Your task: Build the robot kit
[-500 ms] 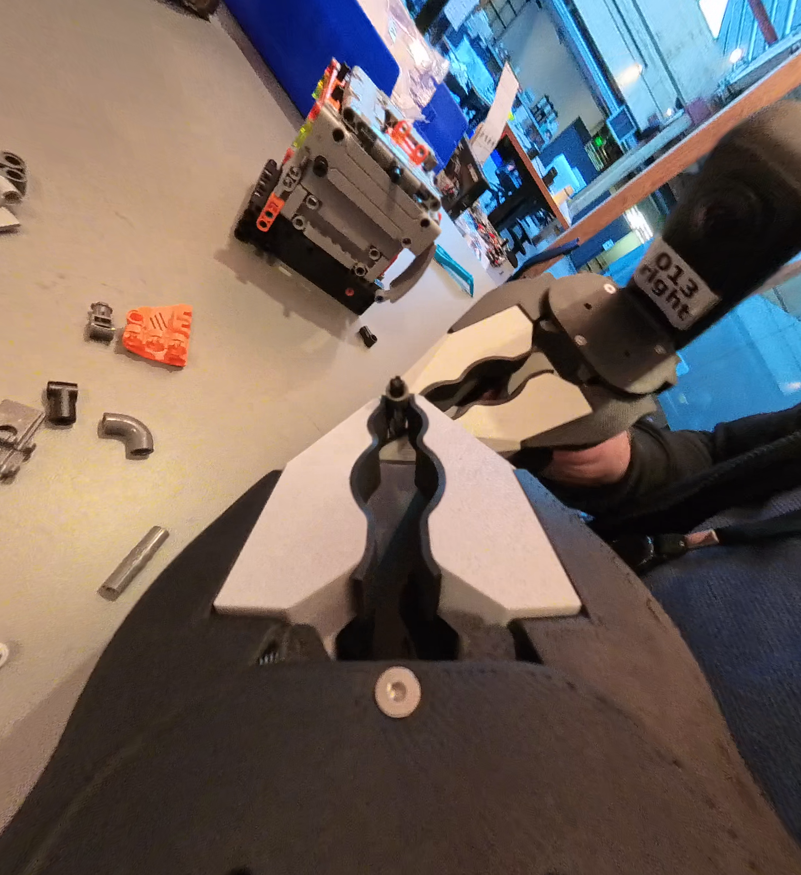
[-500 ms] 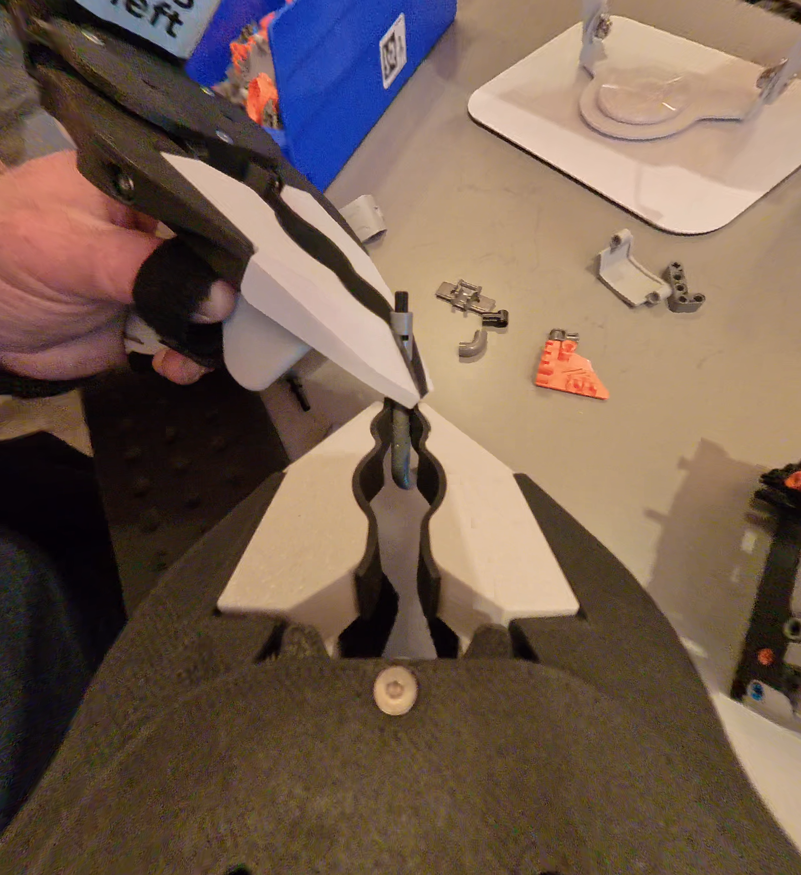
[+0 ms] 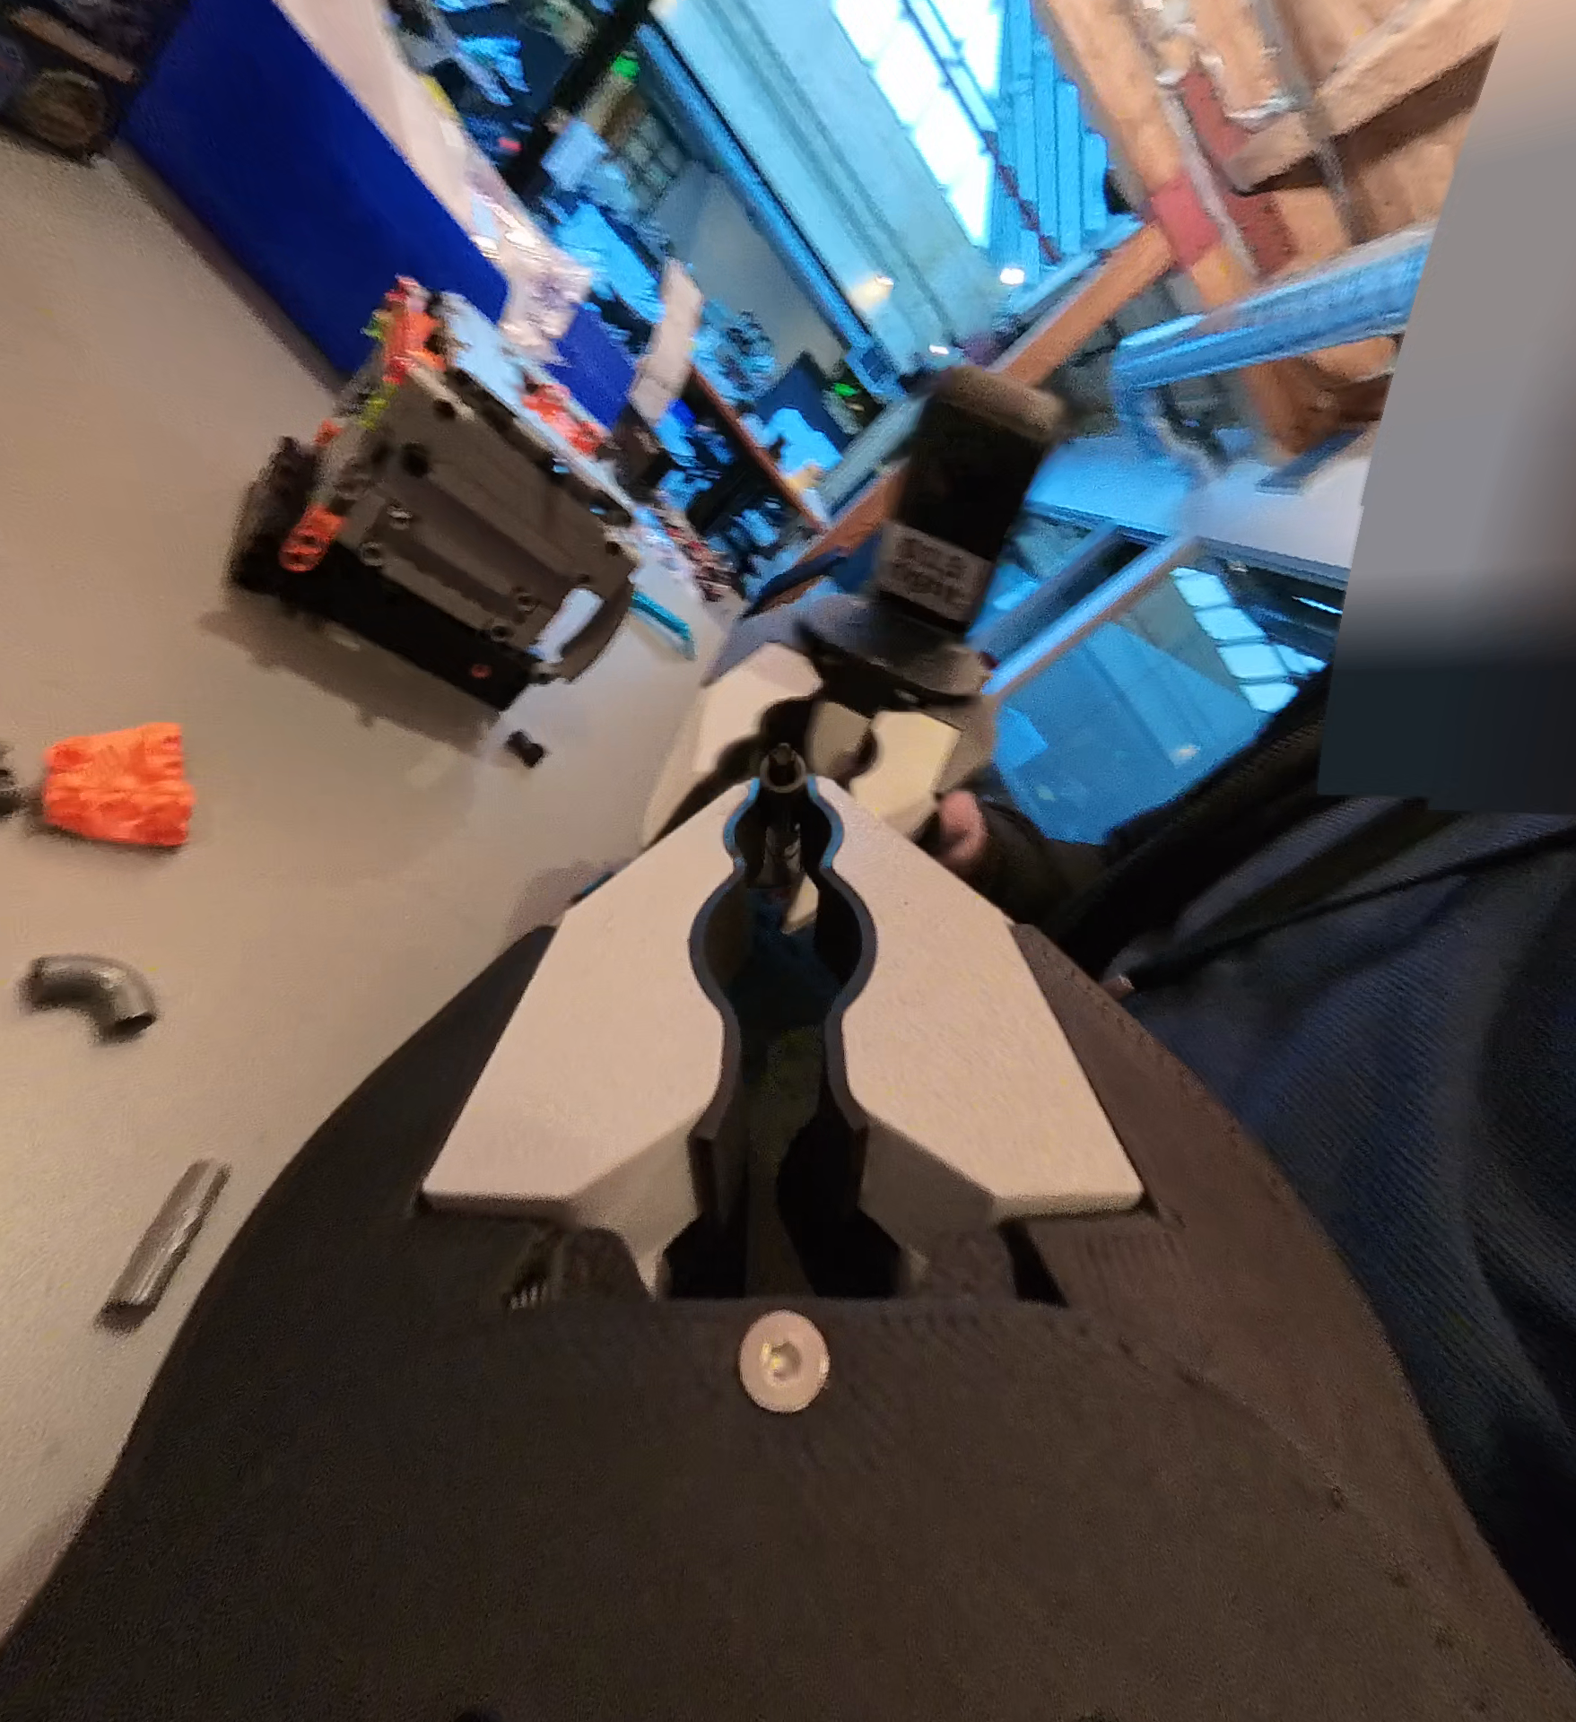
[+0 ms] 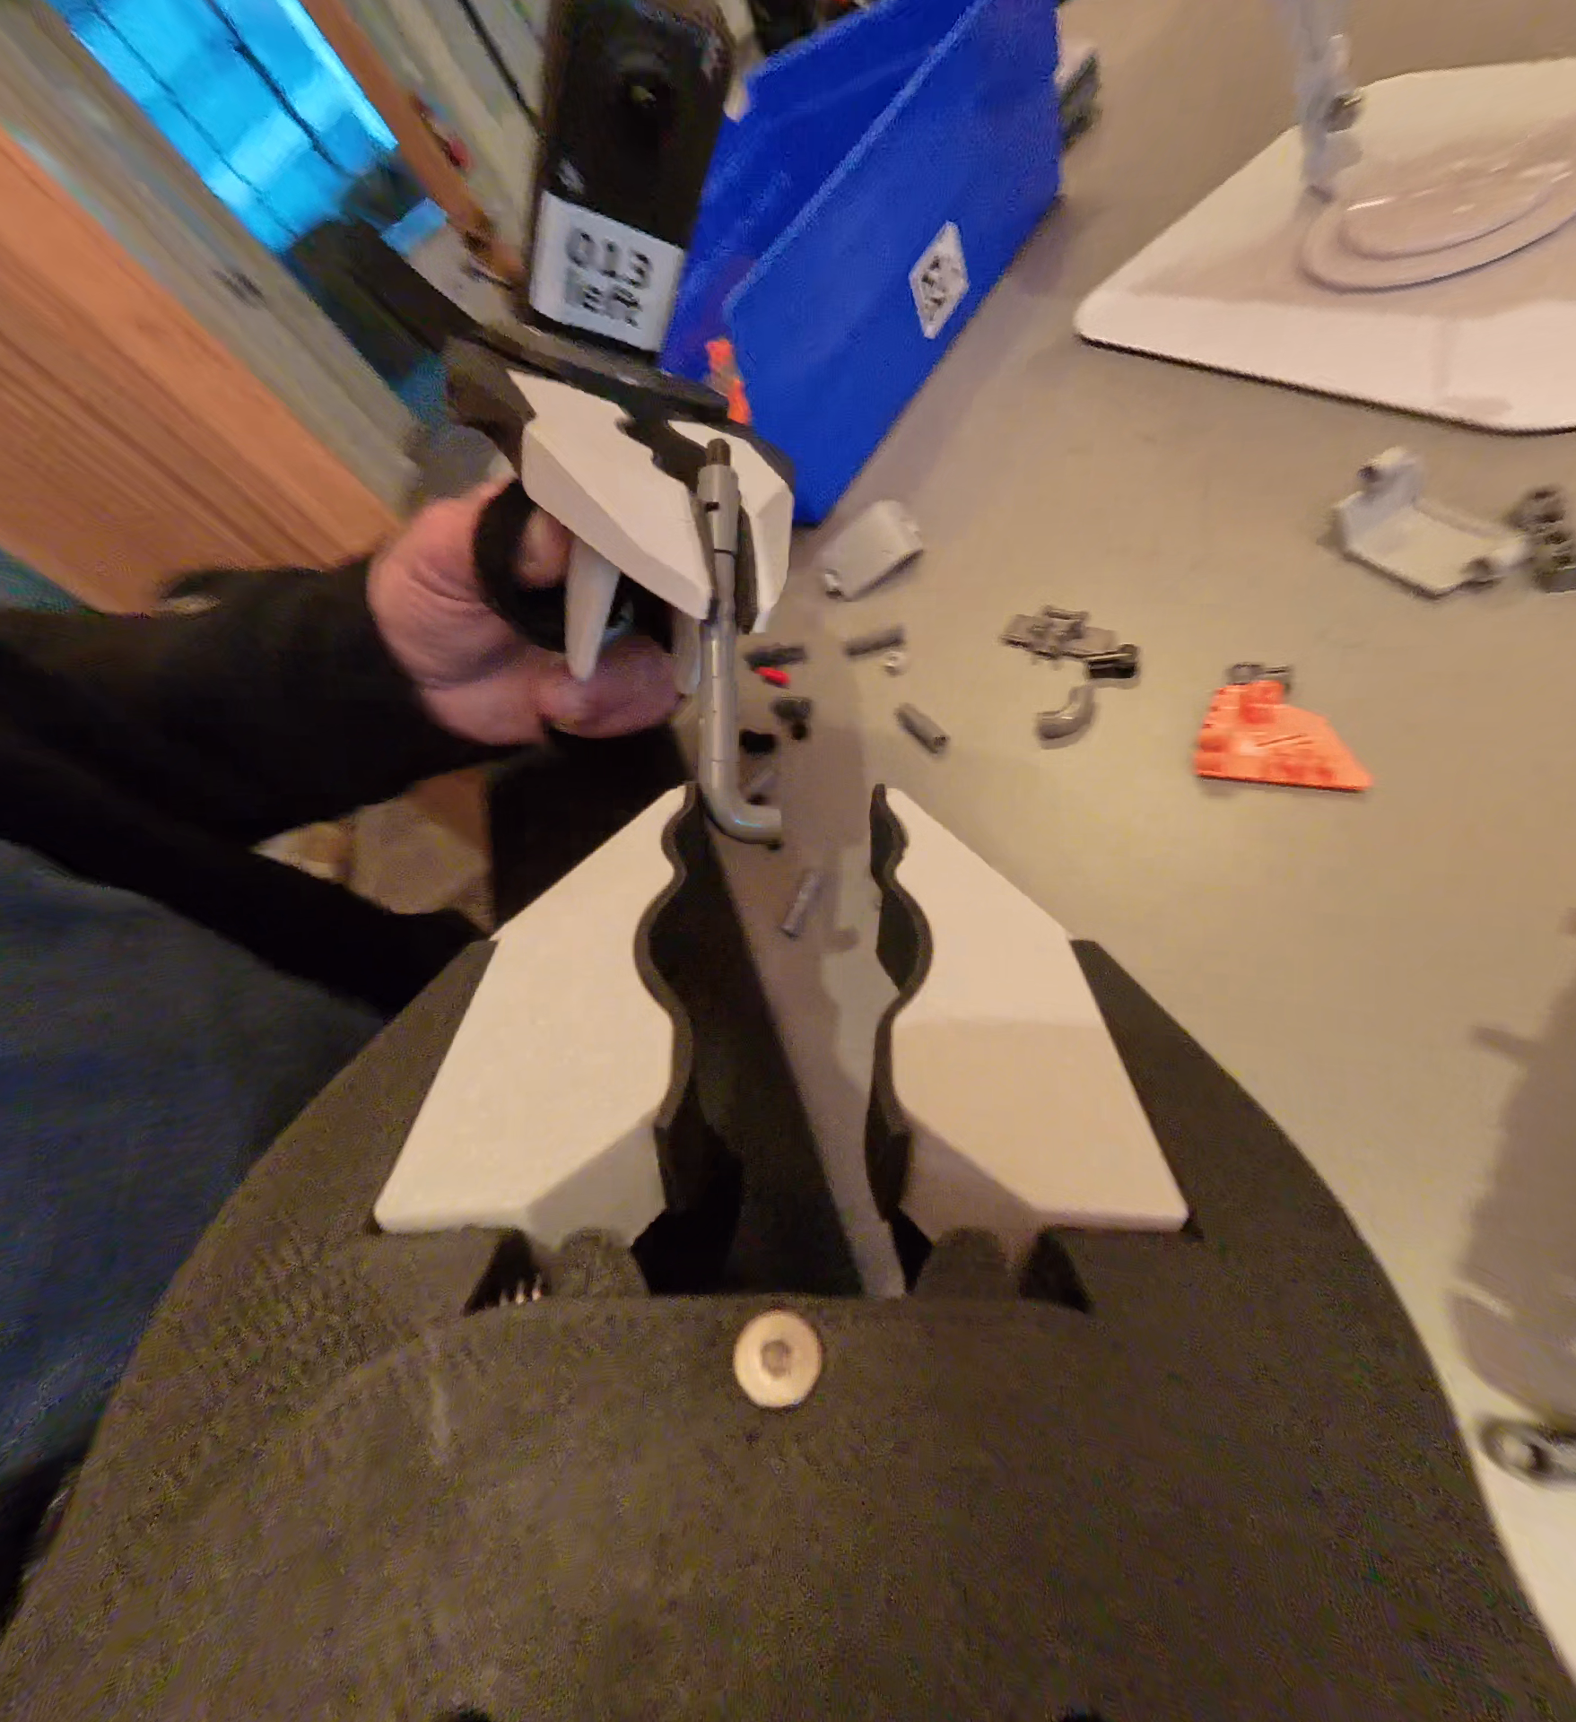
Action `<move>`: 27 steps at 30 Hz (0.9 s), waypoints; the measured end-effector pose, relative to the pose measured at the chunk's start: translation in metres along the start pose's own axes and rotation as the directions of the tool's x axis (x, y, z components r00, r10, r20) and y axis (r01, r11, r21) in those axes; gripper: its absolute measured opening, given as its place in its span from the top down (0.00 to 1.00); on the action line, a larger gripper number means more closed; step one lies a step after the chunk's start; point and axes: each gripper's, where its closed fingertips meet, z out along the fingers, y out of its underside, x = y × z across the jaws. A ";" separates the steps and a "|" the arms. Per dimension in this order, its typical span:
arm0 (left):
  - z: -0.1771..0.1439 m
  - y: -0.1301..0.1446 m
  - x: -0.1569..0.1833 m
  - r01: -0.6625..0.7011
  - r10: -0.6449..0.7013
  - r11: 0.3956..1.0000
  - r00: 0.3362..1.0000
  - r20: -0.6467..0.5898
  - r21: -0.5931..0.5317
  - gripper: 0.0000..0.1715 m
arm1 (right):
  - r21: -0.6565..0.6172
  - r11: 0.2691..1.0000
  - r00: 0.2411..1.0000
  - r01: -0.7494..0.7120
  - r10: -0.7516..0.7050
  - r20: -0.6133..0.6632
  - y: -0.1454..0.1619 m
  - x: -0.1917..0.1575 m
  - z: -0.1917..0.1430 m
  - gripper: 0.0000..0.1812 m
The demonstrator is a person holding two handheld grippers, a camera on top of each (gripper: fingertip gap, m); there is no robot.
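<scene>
A slim grey rod assembly with a curved elbow at its lower end (image 4: 720,652) hangs above the table (image 4: 1138,578), pinched between the pressed-together fingers of the left gripper (image 4: 726,596), which a person's hand (image 4: 495,643) holds. Just below the elbow, the right gripper (image 4: 779,801) sits with its fingers spread and nothing between them. Beyond the rod, small grey and black parts, an orange wedge plate (image 4: 1278,741), a blue bin (image 4: 868,280) and a white base plate (image 4: 1418,345) rest on the table.
</scene>
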 end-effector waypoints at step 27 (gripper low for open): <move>-0.010 -0.005 -0.007 0.061 -0.072 0.993 0.992 0.107 0.103 0.98 | -0.105 0.940 0.891 0.325 -0.342 -0.299 -0.002 -0.012 0.019 0.94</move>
